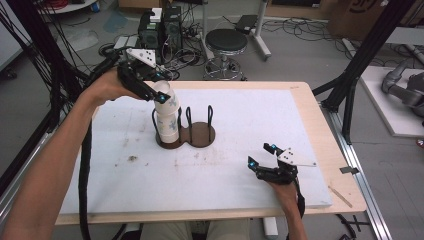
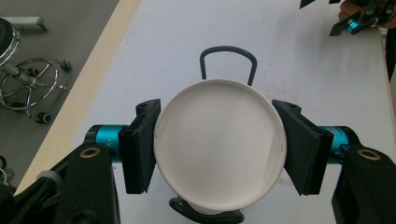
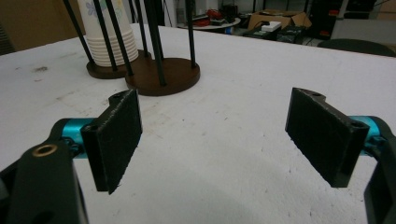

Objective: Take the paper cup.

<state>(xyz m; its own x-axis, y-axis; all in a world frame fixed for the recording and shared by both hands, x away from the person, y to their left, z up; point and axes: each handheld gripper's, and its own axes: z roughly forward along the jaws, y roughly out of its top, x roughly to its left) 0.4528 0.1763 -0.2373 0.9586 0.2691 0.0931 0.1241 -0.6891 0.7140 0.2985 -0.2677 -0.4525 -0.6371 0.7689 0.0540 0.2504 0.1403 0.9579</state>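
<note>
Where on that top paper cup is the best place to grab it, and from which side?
Just under the rim of the top paper cup, coming down from above, as the left gripper does. The round rim is stiffest there, and the wire holder fences in the stack lower down.

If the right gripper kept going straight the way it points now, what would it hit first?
Probably the dark wooden base of the cup rack: the right gripper has open, empty jaws aimed low across bare table toward it. The paper cup stack sits left of that line. Depth is hard to judge.
</note>
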